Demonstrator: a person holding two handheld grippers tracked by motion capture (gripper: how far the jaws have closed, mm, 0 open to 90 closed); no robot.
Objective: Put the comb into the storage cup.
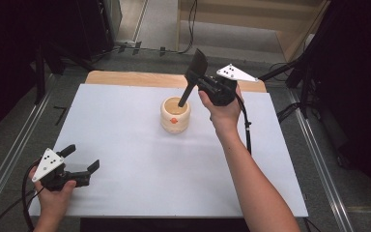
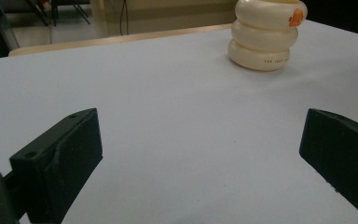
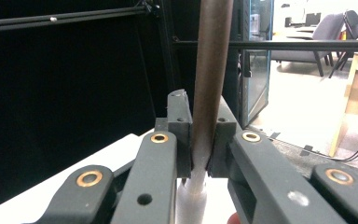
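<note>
A cream ribbed pot [image 1: 175, 115] with an orange mark stands in the middle of the white table top [image 1: 125, 135]. A black spatula [image 1: 196, 67] leans in it, blade up and handle end inside the pot. My right gripper [image 1: 194, 87] is shut on the handle just above the pot's rim. In the right gripper view the brown handle [image 3: 213, 70] runs up between the pads of that gripper [image 3: 203, 140]. My left gripper [image 1: 82, 157] rests open near the front left corner with nothing between its jaws. In the left gripper view it [image 2: 203, 137] faces the pot [image 2: 265, 37] across bare table.
A strip of wooden table edge [image 1: 140, 78] shows behind the white sheet. Dark stands and cables [image 1: 294, 72] crowd the back right, and metal rails [image 1: 9, 154] run along both sides of the table.
</note>
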